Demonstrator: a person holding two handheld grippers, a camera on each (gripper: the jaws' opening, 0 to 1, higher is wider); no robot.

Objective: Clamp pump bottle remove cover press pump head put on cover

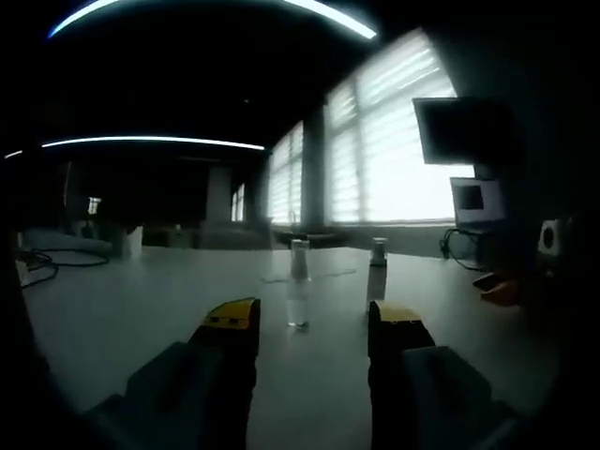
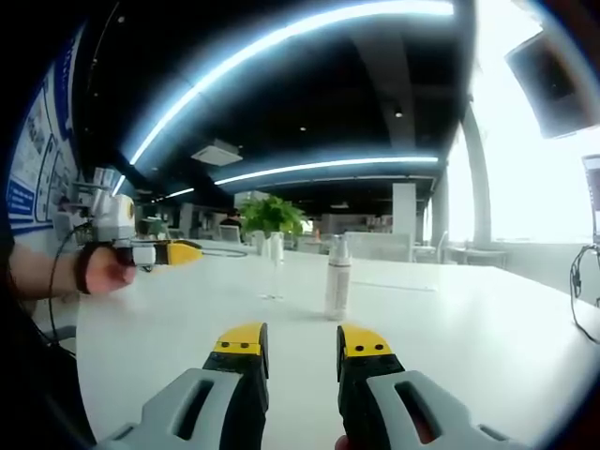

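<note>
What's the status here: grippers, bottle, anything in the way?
Both grippers open, empty. Pump bottle upright on table, cover on. Clear bottle beside it, apart.

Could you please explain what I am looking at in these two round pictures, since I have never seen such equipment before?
A person holds one pair of tongs in each hand, and a small camera rides on each, looking forward along its two yellow-tipped jaws.

In the left gripper view, the left tongs stand open, with nothing between them. Ahead, on the white table, stand a clear cover and a pump bottle, apart from each other.

In the right gripper view, the right tongs are also open and empty. The same pump bottle stands just ahead, the clear cover a little further back. At the left, the person's hand holds the other tongs.
</note>
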